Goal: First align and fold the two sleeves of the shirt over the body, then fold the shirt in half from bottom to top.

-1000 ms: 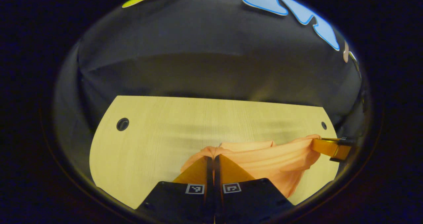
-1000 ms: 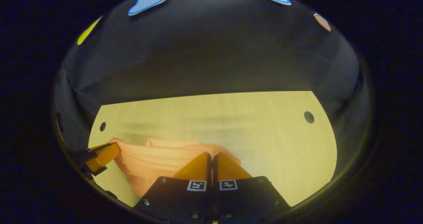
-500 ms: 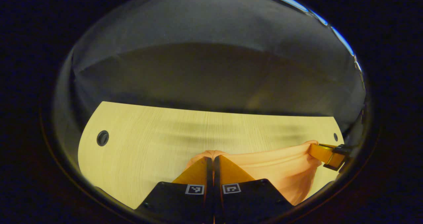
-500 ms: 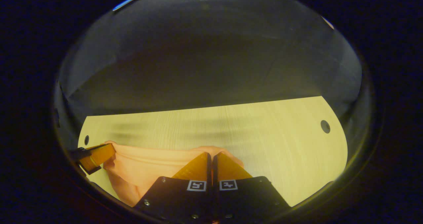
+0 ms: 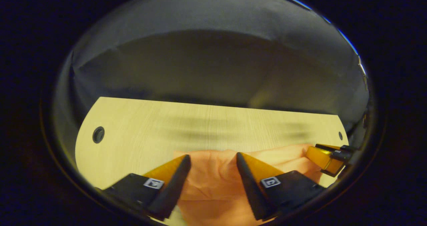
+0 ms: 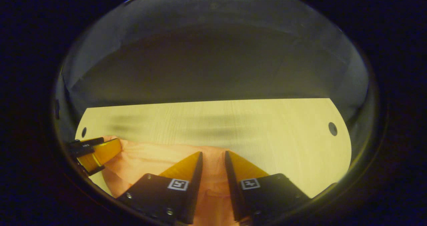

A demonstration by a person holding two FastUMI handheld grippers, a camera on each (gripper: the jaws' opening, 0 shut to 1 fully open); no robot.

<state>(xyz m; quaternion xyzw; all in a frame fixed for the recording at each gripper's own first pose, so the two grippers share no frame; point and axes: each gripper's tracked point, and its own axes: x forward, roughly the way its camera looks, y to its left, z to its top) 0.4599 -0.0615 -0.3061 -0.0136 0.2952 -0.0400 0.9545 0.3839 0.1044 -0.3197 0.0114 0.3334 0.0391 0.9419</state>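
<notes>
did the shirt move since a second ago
Yes. The shirt dropped from bunched and lifted to lying flat on the table, released by the now open left gripper.

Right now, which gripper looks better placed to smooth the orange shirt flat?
Probably the left gripper: its fingers stand wide over the shirt. The right gripper, less open, sits nearer its edge.

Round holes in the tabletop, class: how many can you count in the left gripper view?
2. One hole sits near the table's left end, a smaller-looking hole near its right end. The shirt may hide others.
</notes>
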